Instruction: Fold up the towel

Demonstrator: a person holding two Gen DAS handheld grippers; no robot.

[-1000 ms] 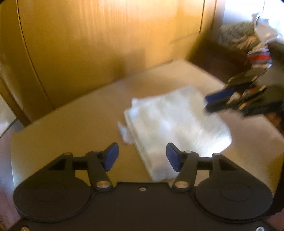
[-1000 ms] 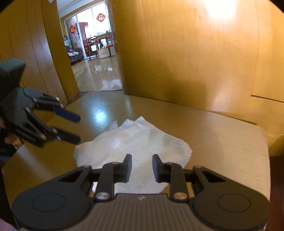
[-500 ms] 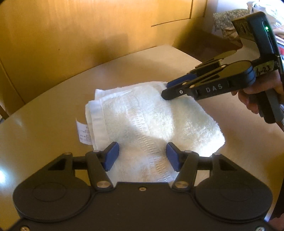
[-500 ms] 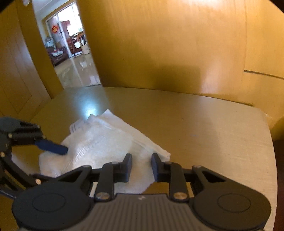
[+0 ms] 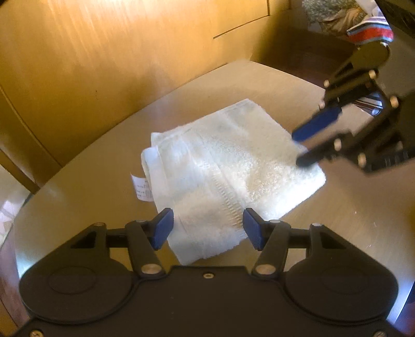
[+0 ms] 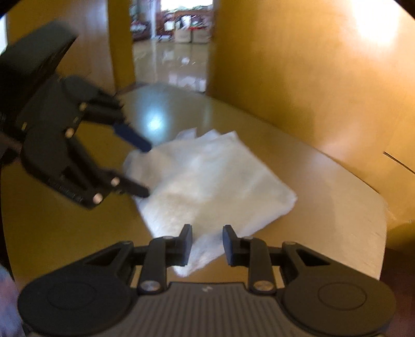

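A white towel [image 5: 220, 168], folded into a thick rectangle with a small label at its left edge, lies on the wooden table [image 5: 90, 202]. My left gripper [image 5: 206, 228] is open and empty, just above the towel's near corner. My right gripper [image 5: 301, 147] shows at the towel's right edge, open, with nothing between the fingers. In the right wrist view the towel [image 6: 215, 178] lies ahead of my right gripper [image 6: 206, 243], which is open above its near corner. My left gripper [image 6: 147, 168] is open at the towel's left edge.
Wooden panelled walls [image 5: 116, 64] stand close behind the table. A pile of fabrics [image 5: 358, 18] lies at the far right. A doorway to a bright room [image 6: 171, 39] shows beyond the table. The table's right edge [image 6: 384, 207] is rounded.
Both grippers have pulled back from the towel. The right gripper's fingers, nearly together on the towel half a second ago, now stand apart at its edge. The towel lies still.
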